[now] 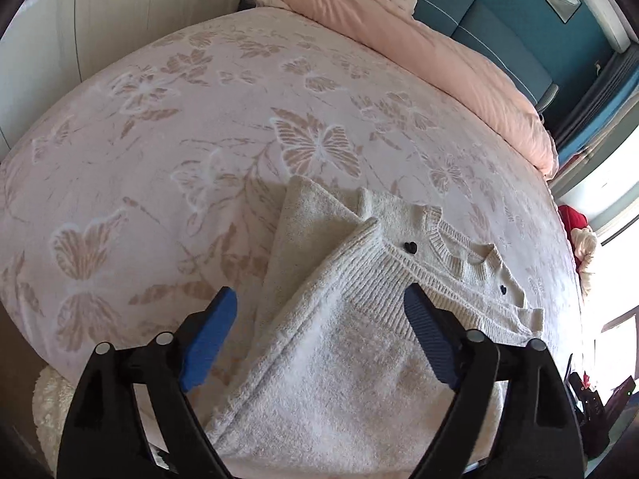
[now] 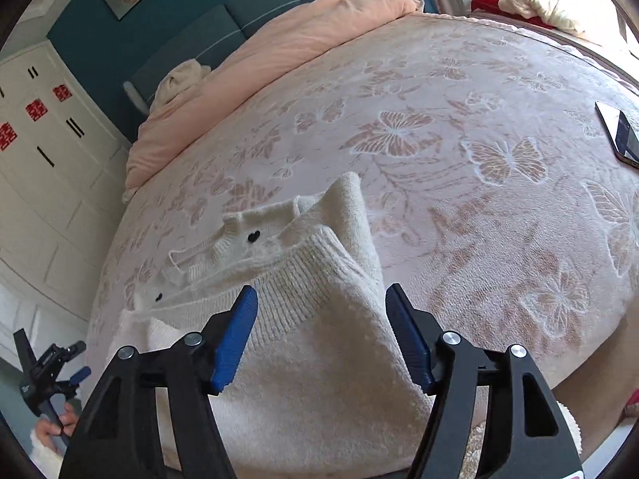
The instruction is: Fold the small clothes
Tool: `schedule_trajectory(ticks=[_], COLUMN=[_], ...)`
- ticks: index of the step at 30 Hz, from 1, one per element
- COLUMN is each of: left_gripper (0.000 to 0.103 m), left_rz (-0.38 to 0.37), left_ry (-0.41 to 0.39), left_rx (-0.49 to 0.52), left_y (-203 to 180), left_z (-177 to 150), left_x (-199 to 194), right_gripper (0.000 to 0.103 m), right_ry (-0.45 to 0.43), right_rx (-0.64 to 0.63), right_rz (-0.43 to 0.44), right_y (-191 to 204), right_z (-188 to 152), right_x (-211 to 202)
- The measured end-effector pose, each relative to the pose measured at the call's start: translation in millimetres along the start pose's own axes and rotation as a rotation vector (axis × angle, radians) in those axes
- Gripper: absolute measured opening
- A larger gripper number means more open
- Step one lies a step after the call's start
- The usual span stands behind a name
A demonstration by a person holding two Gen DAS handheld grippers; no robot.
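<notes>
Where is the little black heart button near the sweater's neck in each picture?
Left wrist view: the little black heart button sits right of centre, just left of the cream knitted sweater's ribbed neckline.
Right wrist view: the button sits left of centre, above the ribbed hem.
Shared landmark: the peach duvet at the bed's head.

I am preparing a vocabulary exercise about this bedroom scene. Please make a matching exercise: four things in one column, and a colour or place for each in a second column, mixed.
Things:
1. fluffy cream knitted sweater
2. rolled peach duvet
3. flat dark smartphone
4. small heart-shaped button

Descriptions:
A. black
B. near the blanket's right edge
C. under both open claws
D. along the teal headboard

Pairs: 1-C, 2-D, 3-B, 4-A
</notes>
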State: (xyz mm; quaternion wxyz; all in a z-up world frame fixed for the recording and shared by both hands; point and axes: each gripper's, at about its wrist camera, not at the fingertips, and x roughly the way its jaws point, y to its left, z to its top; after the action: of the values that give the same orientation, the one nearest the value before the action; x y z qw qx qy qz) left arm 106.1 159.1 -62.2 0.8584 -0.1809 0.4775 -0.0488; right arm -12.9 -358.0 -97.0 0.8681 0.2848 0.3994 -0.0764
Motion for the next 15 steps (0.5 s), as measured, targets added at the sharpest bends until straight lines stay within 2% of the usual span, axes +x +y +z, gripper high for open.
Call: schedule_trajectory(ticks=[2,5,7,8,9,10,11,12,13,15], left_gripper=[0.084,0.084,0.083,0.076,0.06,0.05,0.025,0.007,0.007,0.006], left_rz=[-0.004,-0.019,-0.026,-0.016,-0.012,0.005,0.029,0.035,0.028,-0.003], left_ry=[0.017,0.071,0.128,0.151,0.172,0.19,0.203,0.208,0.202,0.159], left_rx=[0.024,0.048,0.07,0.081,0.1,0.123,0.145,0.162,0.163,0.147], left_y=[-4.3,-14.9,-22.1,-26.0,-29.3,-32.1,-33.3,-33.7,-32.0,-27.9], left_z=[1.3,4.9,5.4,3.8,2.7,1.2,-0.5,-2.5,-4.2,-5.9], left_x=[11.0,37.5,58.6,65.6,71.7,75.6,77.4,76.1,71.3,51.0], right_gripper=[0.066,0.066,0.067,0.067,0.065,0.058,0.036,0.007,0.008,0.007], right_ry=[0.03,0.077,0.124,0.137,0.141,0.136,0.127,0.123,0.129,0.111], right_rx=[-0.035,-0.046,-0.055,-0.065,-0.081,-0.096,-0.116,-0.141,-0.165,-0.183], right_rz=[-0.045,-0.038,-0.069,-0.088,-0.111,-0.13,-0.138,-0.145,-0.156,-0.12], right_y=[0.9,4.4,10.2,13.8,17.7,21.4,25.3,29.2,31.9,34.9], right_z=[2.0,11.8,14.6,14.6,13.9,13.2,11.3,8.3,4.6,-2.3], right_x=[14.3,44.0,64.7,71.1,74.3,74.1,71.0,67.2,63.3,47.7])
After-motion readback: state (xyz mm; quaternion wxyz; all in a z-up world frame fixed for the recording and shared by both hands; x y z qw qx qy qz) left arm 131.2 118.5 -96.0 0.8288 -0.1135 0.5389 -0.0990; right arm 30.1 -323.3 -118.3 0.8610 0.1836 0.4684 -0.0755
